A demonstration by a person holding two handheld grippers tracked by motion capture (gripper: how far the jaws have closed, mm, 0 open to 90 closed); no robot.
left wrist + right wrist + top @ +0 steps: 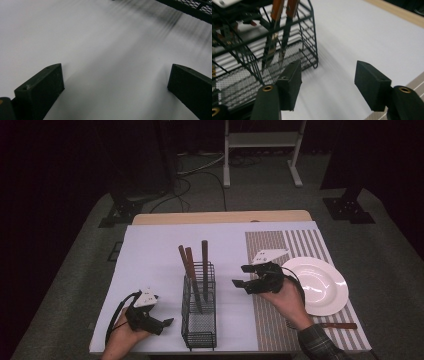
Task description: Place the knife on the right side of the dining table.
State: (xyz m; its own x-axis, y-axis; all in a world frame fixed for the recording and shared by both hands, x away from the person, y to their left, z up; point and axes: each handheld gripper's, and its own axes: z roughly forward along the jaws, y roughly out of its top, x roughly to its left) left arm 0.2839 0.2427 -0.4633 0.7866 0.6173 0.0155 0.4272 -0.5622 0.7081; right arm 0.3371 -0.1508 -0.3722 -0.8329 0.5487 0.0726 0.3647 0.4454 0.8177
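Observation:
A black wire cutlery basket (199,312) stands on the white mat near the table's front, holding three utensils with brown wooden handles (204,255) that stick up. My left gripper (165,325) rests low at the front left, just left of the basket, open and empty. In the left gripper view its jaws (116,72) spread wide over bare white mat, with the basket's edge (190,10) at top right. My right gripper (239,276) hovers right of the basket, open and empty, pointing at it. The right gripper view shows its jaws (328,66) close to the basket (242,82) and the utensil handles (277,10).
A white plate (320,285) lies on a striped placemat (270,320) at the right. A wooden-handled utensil (337,325) lies on the placemat near the front edge. Bare white mat (150,255) stretches left and behind the basket. A white stand (260,140) is on the floor beyond the table.

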